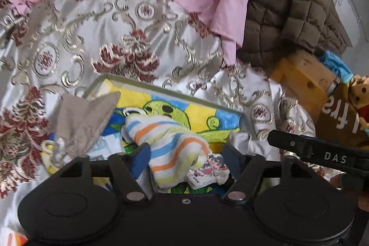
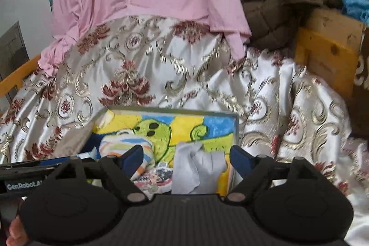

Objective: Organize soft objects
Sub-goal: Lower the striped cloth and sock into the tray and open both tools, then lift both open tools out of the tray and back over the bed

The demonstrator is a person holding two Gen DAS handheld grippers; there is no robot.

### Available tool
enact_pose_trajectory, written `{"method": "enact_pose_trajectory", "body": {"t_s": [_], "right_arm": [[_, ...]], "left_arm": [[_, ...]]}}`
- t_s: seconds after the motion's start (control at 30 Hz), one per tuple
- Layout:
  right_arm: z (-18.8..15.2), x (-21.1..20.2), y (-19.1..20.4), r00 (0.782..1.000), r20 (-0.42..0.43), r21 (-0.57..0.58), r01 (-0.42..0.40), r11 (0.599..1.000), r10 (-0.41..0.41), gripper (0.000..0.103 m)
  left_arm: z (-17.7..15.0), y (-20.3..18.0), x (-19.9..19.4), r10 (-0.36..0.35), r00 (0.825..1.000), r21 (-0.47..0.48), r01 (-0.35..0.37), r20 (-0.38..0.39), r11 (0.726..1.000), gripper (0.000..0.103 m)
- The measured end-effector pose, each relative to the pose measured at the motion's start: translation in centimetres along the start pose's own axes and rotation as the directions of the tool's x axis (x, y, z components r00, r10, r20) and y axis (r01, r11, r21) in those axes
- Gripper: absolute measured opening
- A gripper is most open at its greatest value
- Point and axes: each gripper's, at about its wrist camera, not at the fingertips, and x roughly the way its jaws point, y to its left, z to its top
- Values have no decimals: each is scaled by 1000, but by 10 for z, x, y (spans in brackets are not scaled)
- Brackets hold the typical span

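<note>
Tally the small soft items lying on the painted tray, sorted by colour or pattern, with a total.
Striped (white, orange, blue, green): 1, the striped sock
Taupe: 1, the taupe sock
Pale grey: 1, the grey cloth
Red-and-white patterned: 1, the patterned sock
Total: 4 visible on the painted tray

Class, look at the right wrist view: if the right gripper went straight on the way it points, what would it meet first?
Most likely the grey cloth lying on the painted tray, directly between the open fingers of the right gripper. Depth is unclear, so this is a judgement.
</note>
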Motion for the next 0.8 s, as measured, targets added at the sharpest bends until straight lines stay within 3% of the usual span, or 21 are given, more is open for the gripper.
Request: {"method": "enact_pose_trajectory", "body": {"t_s": [0.23, 0.4, 0.6, 0.8], "right_arm": [[9, -58, 10, 994, 110, 14, 13, 1000, -15, 103], [3, -104, 27, 984, 177, -11, 15, 1000, -13, 103], [-14, -156, 52, 971, 240, -30, 9, 1000, -2, 103], [-41, -204, 75, 947, 321, -78, 38, 996, -12, 103]], "left_arm": [[6, 0, -58, 3, 996, -3, -3, 91, 1000, 91], [3, 2, -112, 5, 986, -28, 0, 166, 1000, 101], [-14, -3, -174, 15, 970, 17, -20, 243, 1000, 102], [-35, -2, -231, -27, 958, 45, 15, 287, 999, 102]]}}
